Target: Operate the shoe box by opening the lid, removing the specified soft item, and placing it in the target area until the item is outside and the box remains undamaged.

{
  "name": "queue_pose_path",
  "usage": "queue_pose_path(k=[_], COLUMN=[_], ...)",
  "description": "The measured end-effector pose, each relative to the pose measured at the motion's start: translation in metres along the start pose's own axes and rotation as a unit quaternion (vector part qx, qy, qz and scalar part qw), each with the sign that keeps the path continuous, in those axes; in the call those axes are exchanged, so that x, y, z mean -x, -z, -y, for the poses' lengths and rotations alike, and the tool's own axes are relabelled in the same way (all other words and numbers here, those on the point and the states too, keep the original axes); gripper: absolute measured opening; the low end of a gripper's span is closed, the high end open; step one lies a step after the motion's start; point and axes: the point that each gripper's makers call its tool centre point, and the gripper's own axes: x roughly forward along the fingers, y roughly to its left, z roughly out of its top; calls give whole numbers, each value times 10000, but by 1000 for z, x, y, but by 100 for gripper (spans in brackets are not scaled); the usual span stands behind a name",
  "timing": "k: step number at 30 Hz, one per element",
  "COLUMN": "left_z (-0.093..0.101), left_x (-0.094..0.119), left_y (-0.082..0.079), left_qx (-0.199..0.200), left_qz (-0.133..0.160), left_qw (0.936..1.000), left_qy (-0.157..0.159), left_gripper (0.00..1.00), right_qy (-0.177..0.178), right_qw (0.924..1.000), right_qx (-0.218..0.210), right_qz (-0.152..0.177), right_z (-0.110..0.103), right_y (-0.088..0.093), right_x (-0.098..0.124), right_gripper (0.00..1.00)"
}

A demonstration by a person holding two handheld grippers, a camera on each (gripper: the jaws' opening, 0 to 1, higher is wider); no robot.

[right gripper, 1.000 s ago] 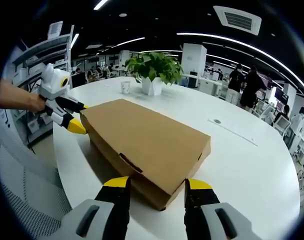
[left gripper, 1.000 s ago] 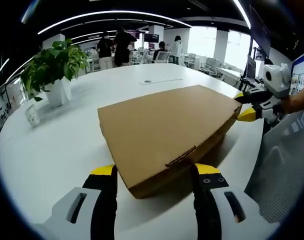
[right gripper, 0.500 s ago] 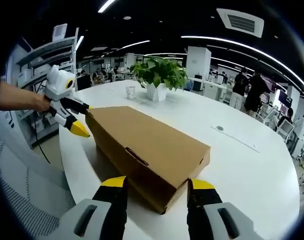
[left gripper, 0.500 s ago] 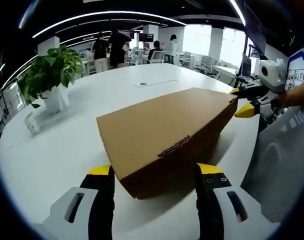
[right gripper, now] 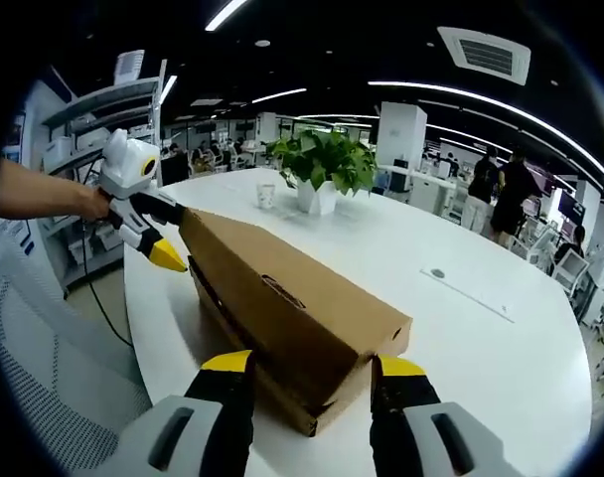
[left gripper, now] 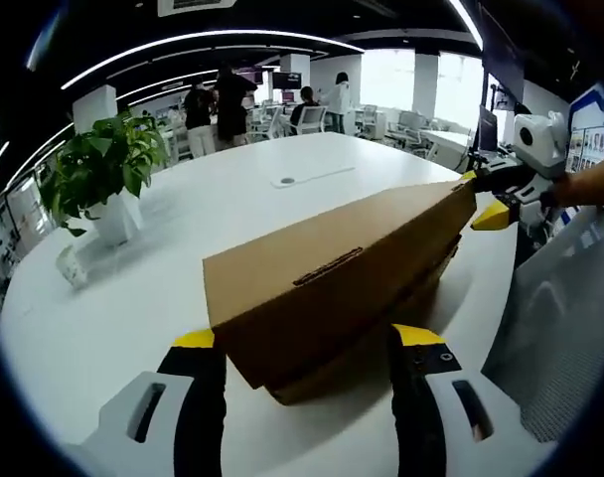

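1. Resting on the round white table (left gripper: 113, 298), the flat brown cardboard shoe box (left gripper: 332, 288) is seen with its lid (right gripper: 282, 298) lifted along one side.
2. Each end of the box is flanked by the spread jaws of the left gripper (left gripper: 300, 343) and the right gripper (right gripper: 307, 370).

Open-plan office. Indicators: large white round table (left gripper: 312, 169); potted plant (left gripper: 101, 169) at left of the left gripper view; desks with office chairs (left gripper: 269, 114) and standing people (left gripper: 201, 104) at upper centre; linear ceiling lights (left gripper: 213, 35); shelving (right gripper: 88, 119) at upper left of the right gripper view.
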Motion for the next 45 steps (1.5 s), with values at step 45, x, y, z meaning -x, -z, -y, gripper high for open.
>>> queue_pose_path(k=[45], left_z=[-47], left_x=[-4], left_y=[-79], left_qx=[-258], left_qz=[622], left_qw=[9970], left_qy=[-391], left_gripper=[52], right_qy=[407], right_qw=[9973], right_qx=[117], right_qz=[605], right_z=[54], right_y=[-65], right_x=[-8], right_gripper=[36])
